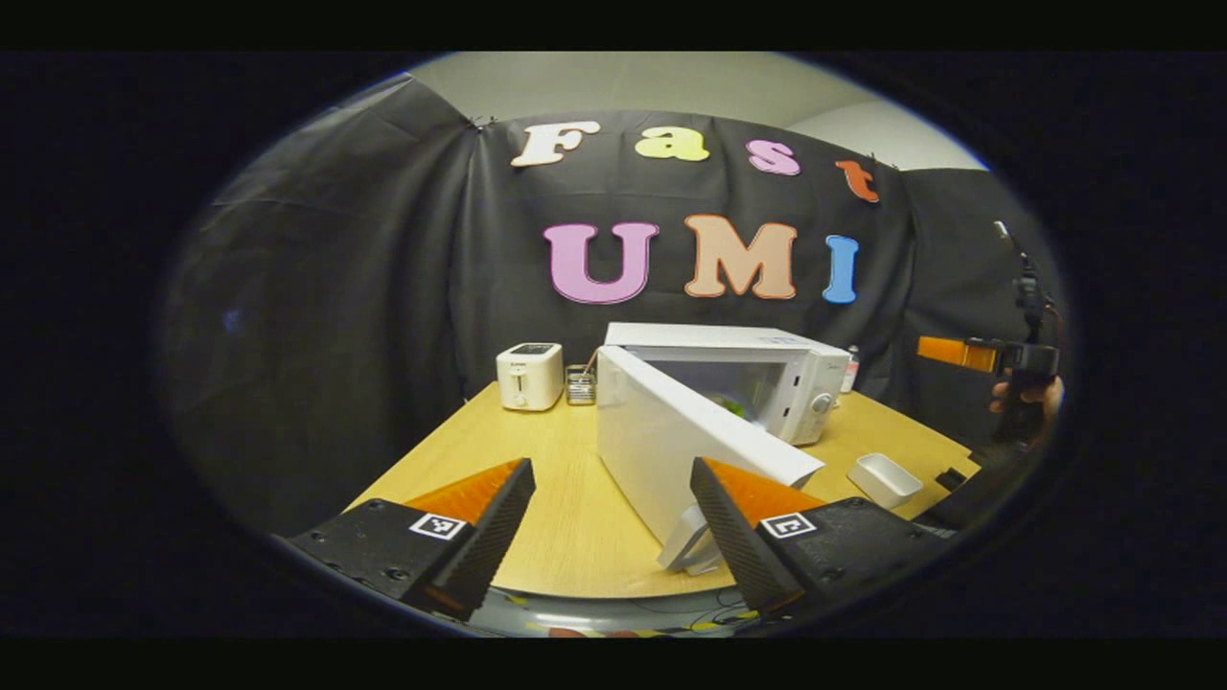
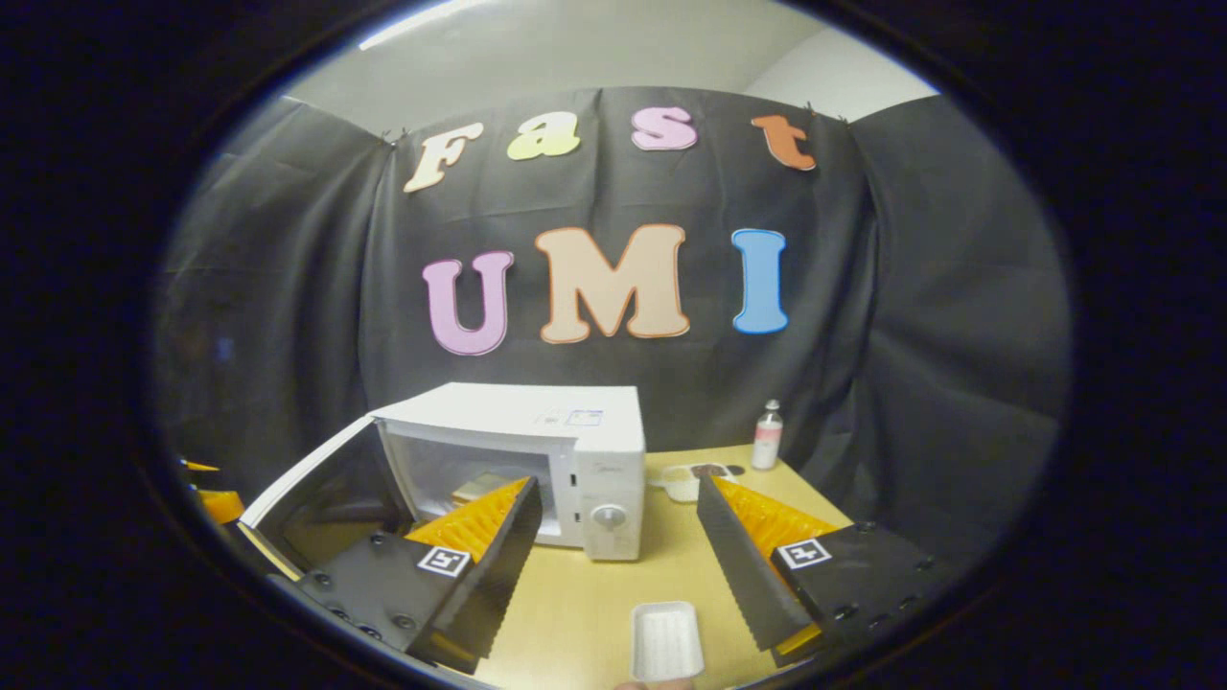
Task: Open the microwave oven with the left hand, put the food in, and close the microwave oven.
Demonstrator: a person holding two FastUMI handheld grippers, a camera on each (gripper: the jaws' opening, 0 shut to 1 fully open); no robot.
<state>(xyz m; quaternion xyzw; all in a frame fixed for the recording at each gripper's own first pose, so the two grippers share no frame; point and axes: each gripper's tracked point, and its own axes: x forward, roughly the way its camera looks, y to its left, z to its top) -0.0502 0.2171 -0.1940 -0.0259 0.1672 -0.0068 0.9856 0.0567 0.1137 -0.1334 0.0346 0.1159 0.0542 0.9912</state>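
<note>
Left gripper view: left gripper [image 1: 613,522] hangs over the near edge of the wooden table [image 1: 556,479], fingers spread apart, nothing between them. Microwave [image 1: 767,369] sits mid-table with its door [image 1: 671,450] swung wide open toward the camera; door's handle edge lies just in front of the near finger. Something green shows inside the cavity, too small to tell what. Toaster [image 1: 529,376] stands at the back left, a small glass jar [image 1: 579,383] just beside it. White tray [image 1: 884,477] rests on the table to the right of the door. Far right, a hand [image 1: 1026,398] holds the other gripper, raised off the table.

Right gripper view: right gripper [image 2: 613,541] fingers apart, empty. White tray lies on the table between them, touching neither. Microwave open, food [image 2: 479,487] visible inside. Small bottle [image 2: 767,436] stands at the back.
</note>
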